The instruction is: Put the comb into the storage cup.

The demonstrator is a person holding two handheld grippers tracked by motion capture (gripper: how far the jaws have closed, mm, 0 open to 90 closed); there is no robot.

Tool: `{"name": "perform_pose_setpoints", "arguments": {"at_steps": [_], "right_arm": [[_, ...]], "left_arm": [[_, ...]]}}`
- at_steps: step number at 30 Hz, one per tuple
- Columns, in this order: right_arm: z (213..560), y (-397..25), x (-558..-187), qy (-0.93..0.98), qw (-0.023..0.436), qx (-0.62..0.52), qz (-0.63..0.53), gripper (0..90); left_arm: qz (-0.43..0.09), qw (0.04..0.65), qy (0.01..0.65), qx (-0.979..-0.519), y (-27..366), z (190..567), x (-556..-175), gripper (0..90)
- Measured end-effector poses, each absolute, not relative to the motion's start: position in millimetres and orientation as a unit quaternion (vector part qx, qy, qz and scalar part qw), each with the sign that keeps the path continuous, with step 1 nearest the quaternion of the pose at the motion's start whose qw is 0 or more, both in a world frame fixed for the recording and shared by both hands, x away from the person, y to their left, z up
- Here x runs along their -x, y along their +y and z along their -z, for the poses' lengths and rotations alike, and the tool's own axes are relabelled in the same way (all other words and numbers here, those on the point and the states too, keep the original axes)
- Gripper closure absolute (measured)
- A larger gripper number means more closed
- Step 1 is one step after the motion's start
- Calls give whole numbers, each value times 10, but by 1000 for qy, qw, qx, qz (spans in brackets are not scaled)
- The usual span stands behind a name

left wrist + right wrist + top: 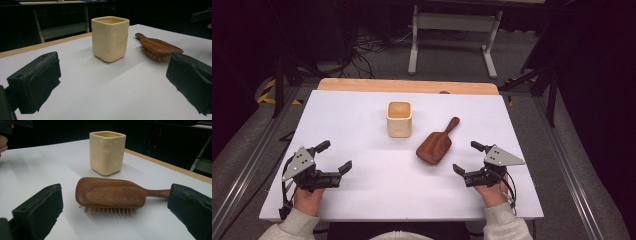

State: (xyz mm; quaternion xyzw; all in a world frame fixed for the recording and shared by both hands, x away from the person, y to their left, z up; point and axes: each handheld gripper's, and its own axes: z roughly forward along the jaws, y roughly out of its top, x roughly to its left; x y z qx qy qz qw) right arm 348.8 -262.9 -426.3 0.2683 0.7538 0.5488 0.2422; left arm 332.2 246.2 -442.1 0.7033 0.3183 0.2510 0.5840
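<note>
Both tools, the left tool (335, 157) and right tool (466, 157), are held spread and empty, the right aimed at the bristles-down hairbrush (435, 144) beside the upright cup (399, 119), presumably for grasping.

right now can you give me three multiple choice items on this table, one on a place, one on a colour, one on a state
1. Where does the hairbrush lie relative to the cup in the high view?
A. to its right and nearer the person
B. to its left
C. inside it

2. What colour is the cup?
A. blue
B. cream yellow
C. black

3. How does the hairbrush lie on the white table?
A. bristles up
B. standing on its handle
C. bristles down

Answers:
1 A: the high view shows the brush right of the cup, closer to the right hand-held gripper.
2 B: its walls are pale cream yellow in the left gripper view.
3 C: the right gripper view shows the wooden back on top and the bristles beneath, against the table.
</note>
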Motion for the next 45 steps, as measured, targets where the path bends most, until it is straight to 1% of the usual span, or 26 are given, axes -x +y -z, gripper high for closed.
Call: {"name": "perform_pose_setpoints", "arguments": {"at_steps": [32,33,34,39,41,42,45], "right_arm": [[4199,-2578,-3533,761,236,-266,-542,39],[4183,-2555,-3571,764,233,-268,-538,63],[4183,-2555,-3571,764,233,-268,-538,63],[4091,-2504,-3707,776,218,-272,-526,132],[4014,-2468,-3796,779,214,-271,-523,175],[4014,-2468,-3796,779,214,-271,-523,175],[3911,-2415,-3921,790,210,-265,-512,252]], "left_arm": [[-258,578,320,-705,2477,4411,-3317,5],[-259,577,319,-706,2479,4411,-3320,5],[-259,577,319,-706,2479,4412,-3321,5],[-260,575,319,-707,2483,4407,-3317,5],[-261,575,318,-707,2482,4408,-3320,5],[-261,575,318,-707,2482,4408,-3320,5],[-259,576,319,-707,2482,4407,-3315,5]]}}
